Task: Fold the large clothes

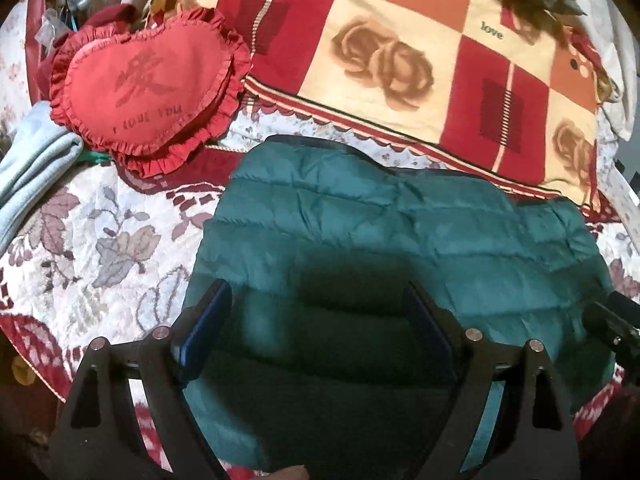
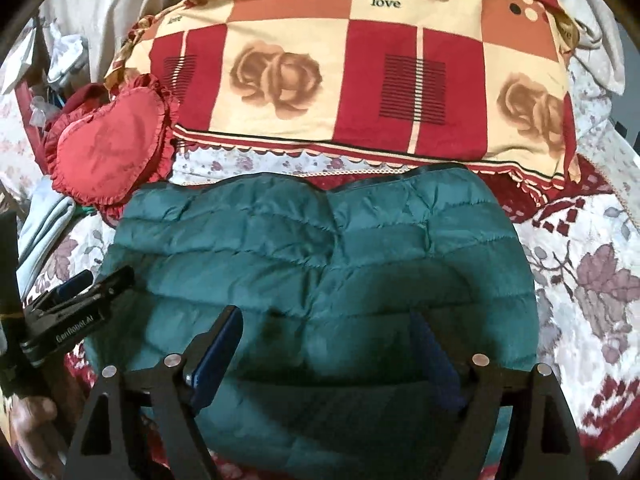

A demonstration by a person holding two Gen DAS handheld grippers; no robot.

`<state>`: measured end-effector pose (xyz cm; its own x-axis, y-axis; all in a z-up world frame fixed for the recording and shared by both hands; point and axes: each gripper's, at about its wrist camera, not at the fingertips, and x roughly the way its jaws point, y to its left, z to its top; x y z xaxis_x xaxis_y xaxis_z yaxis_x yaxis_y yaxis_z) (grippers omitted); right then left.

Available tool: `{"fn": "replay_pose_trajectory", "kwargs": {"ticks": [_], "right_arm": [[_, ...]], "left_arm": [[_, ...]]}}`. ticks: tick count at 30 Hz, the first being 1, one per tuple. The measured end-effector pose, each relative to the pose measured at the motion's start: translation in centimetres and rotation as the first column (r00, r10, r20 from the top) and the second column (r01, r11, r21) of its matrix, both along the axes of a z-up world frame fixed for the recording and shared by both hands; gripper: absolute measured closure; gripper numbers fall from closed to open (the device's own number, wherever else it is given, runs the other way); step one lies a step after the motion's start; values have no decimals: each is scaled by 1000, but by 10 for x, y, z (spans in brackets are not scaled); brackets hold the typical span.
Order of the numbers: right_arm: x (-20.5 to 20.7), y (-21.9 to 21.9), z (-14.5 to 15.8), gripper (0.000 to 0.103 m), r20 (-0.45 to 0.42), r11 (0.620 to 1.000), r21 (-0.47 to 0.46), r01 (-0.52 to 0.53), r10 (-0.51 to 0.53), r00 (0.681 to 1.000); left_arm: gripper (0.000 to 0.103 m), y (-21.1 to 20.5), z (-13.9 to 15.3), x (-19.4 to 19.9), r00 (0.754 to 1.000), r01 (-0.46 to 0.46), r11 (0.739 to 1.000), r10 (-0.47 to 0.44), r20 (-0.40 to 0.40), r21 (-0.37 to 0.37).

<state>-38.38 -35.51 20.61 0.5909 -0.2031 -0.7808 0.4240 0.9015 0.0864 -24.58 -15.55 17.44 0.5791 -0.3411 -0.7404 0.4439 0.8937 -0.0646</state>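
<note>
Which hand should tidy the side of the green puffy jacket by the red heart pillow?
Probably the left hand-held gripper. It hangs open over the jacket on the heart pillow side; the right hand-held gripper sits farther from it.

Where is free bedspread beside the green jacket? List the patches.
Free: floral bedspread right of the green jacket, and the stretch left of it below the heart cushion. Crowded: the far side, where the patterned pillow and cushion close in.
</note>
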Motion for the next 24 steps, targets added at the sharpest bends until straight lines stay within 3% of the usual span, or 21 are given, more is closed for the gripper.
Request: {"fn": "replay_pose_trajectory", "kwargs": {"ticks": [24], "right_arm": [[-2,26,7,17,19,1000,-28,6,-6,1000]], "left_arm": [[16,7,17,-29,999,-17,999,19,43,-40]]}}
